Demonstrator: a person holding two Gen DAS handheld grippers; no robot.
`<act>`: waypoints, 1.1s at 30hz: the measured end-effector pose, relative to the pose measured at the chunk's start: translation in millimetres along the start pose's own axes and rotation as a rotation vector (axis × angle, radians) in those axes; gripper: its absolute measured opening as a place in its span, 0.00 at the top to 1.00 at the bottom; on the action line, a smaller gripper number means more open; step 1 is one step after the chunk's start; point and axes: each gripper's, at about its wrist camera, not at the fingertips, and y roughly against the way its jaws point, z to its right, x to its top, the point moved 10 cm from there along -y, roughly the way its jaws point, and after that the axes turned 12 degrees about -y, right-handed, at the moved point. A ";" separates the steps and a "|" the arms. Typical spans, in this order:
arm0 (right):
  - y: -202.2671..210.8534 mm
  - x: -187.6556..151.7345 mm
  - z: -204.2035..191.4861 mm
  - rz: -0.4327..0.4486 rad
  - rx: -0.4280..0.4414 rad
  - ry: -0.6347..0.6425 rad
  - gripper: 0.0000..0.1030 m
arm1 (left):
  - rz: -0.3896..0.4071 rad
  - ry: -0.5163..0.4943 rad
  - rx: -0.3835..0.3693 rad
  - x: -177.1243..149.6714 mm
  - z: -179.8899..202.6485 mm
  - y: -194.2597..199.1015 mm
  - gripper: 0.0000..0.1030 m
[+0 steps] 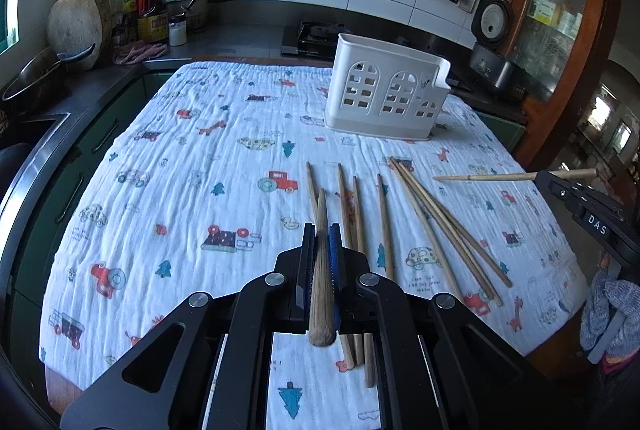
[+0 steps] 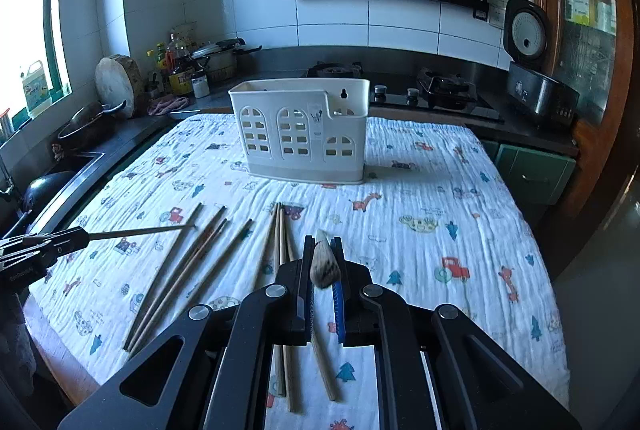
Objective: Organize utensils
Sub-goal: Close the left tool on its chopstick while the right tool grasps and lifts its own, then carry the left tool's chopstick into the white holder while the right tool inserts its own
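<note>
Chopstick (image 1: 321, 270) apparently between clamped jaws.

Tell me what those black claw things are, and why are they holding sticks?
They are grabbers, one in each of a person's hands, each with a small camera looking along its fingers. One picture comes from the left gripper, the other from the right gripper. Each is shut on one wooden chopstick, lifted above the table. More chopsticks lie loose on a cloth printed with little cars and trees. Behind them stands a white utensil holder, probably where the chopsticks will go.
</note>
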 end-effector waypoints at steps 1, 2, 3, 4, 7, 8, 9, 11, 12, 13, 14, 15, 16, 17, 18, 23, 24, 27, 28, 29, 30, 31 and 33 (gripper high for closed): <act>1.7 3.9 -2.5 0.005 0.006 0.005 0.92 | 0.005 -0.005 -0.001 3.4 0.3 1.0 0.94; 2.4 7.7 -5.6 0.007 0.015 0.011 0.92 | 0.011 -0.010 -0.005 6.6 1.1 2.0 0.94; 2.3 10.2 -8.1 0.006 0.021 0.017 0.92 | 0.013 -0.016 -0.008 9.6 1.7 2.1 0.94; 1.2 13.1 -10.7 0.002 0.026 0.027 0.92 | 0.011 -0.021 -0.010 12.9 1.9 1.3 0.94; -1.9 23.8 -14.6 -0.005 0.030 0.045 0.92 | 0.010 -0.040 -0.013 22.8 1.5 -0.4 0.94; -2.3 30.0 -15.6 -0.009 0.037 0.048 0.92 | 0.012 -0.048 -0.015 27.5 1.7 -0.1 0.94; -2.4 35.6 -16.4 -0.010 0.041 0.052 0.93 | 0.015 -0.054 -0.019 32.4 1.7 0.7 0.94; -0.9 50.5 -19.0 -0.014 0.055 0.062 0.93 | 0.021 -0.064 -0.029 43.4 1.8 0.7 0.95; 0.6 58.2 -20.3 -0.011 0.058 0.068 0.93 | 0.025 -0.070 -0.032 49.9 1.7 1.2 0.95; 3.1 66.3 -21.6 -0.007 0.060 0.075 0.93 | 0.031 -0.078 -0.037 56.5 2.1 2.0 0.95; 5.4 76.7 -23.8 -0.007 0.068 0.084 0.93 | 0.037 -0.088 -0.044 63.8 3.3 2.9 0.95; 7.4 84.8 -25.5 -0.007 0.074 0.087 0.93 | 0.041 -0.094 -0.051 71.1 4.2 3.2 0.95; 9.2 93.2 -26.6 -0.004 0.081 0.089 0.93 | 0.045 -0.099 -0.059 78.7 5.1 3.4 0.95; 9.8 101.3 -27.7 -0.005 0.087 0.092 0.93 | 0.048 -0.105 -0.067 86.4 6.5 3.1 0.95; 9.7 111.3 -28.6 -0.005 0.089 0.093 0.93 | 0.052 -0.111 -0.072 94.1 7.6 3.3 0.95; 3.3 152.9 -31.6 0.007 0.091 0.096 0.93 | 0.108 -0.140 -0.099 144.7 15.6 10.2 0.95; 1.0 161.2 -31.2 0.016 0.085 0.099 0.93 | 0.122 -0.143 -0.104 156.8 17.0 12.1 0.95; -4.1 187.8 -30.2 0.047 0.073 0.091 0.93 | 0.174 -0.155 -0.102 196.2 19.4 17.6 0.95; -6.1 197.6 -29.6 0.059 0.070 0.084 0.93 | 0.194 -0.159 -0.102 208.9 20.3 19.8 0.95; -8.5 206.9 -28.9 0.073 0.063 0.082 0.93 | 0.214 -0.163 -0.100 221.9 20.8 21.2 0.95; -11.6 214.6 -28.5 0.083 0.059 0.079 0.93 | 0.232 -0.166 -0.093 233.4 21.1 21.5 0.95; -15.1 222.0 -27.9 0.091 0.054 0.076 0.93 | 0.246 -0.166 -0.084 243.6 20.9 20.4 0.95; -23.4 235.1 -26.1 0.107 0.039 0.077 0.93 | 0.264 -0.160 -0.073 261.6 20.0 14.9 0.95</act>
